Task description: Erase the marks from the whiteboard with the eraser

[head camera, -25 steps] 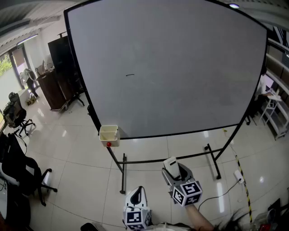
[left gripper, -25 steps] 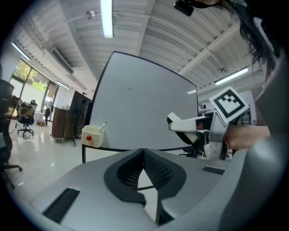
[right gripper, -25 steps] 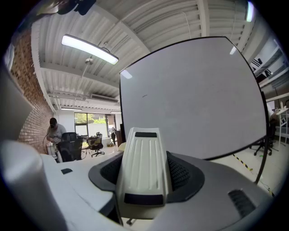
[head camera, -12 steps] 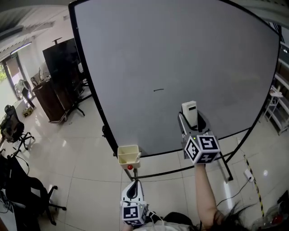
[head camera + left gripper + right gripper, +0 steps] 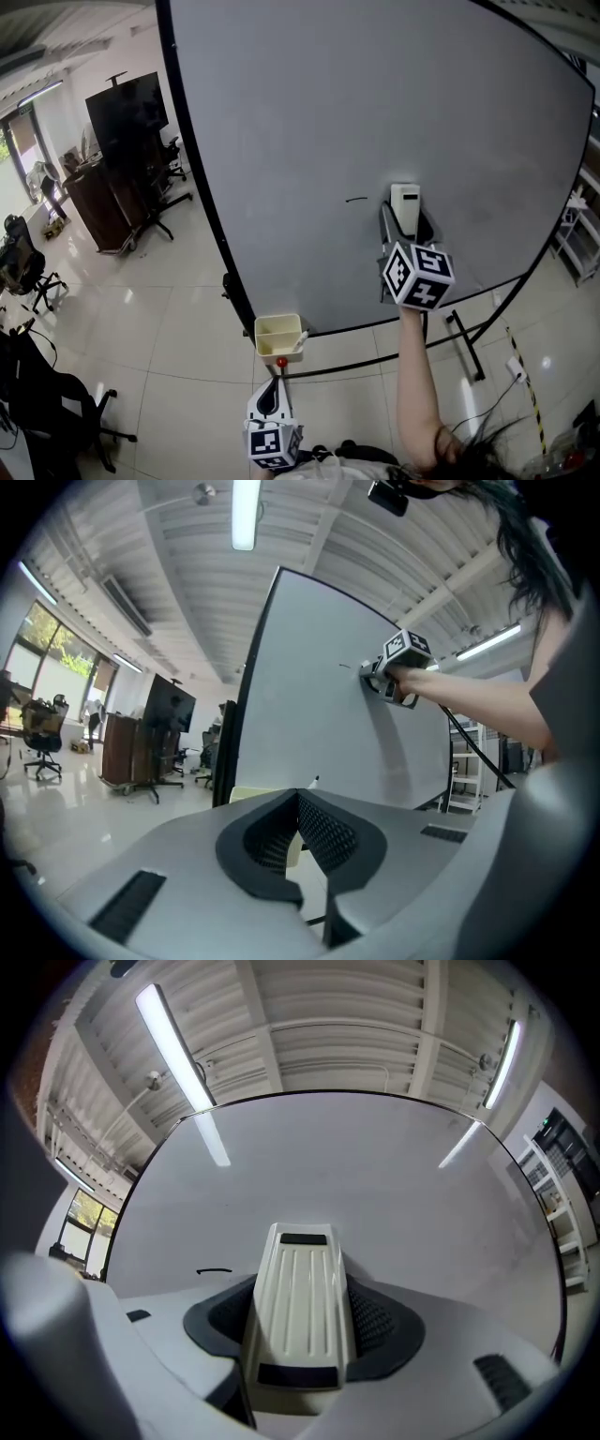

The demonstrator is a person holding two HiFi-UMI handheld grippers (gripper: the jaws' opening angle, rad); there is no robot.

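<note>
Right gripper (image 5: 405,234) is clamped on the eraser (image 5: 298,1312), a cream ribbed block held upright between both jaws. The eraser is raised to the whiteboard (image 5: 375,112), just right of a short dark mark (image 5: 356,199). Contact between the eraser and the board surface cannot be confirmed. Nothing stands between the eraser and the mark.

Left gripper (image 5: 272,398) hangs low and near, below the board's lower left corner; its jaws are closed together with nothing between them.

A cream tray (image 5: 279,336) is fixed at the board's lower left corner, with a small red item (image 5: 280,362) at its near edge. The tray's contents are hard to make out. To the far left stand a dark screen (image 5: 127,117), a wooden cabinet (image 5: 94,202) and office chairs (image 5: 28,272). Shelving (image 5: 581,225) stands at the right.

The board's top and right edges are cut off, and the left gripper is partly cut off at the near edge of the head view.
</note>
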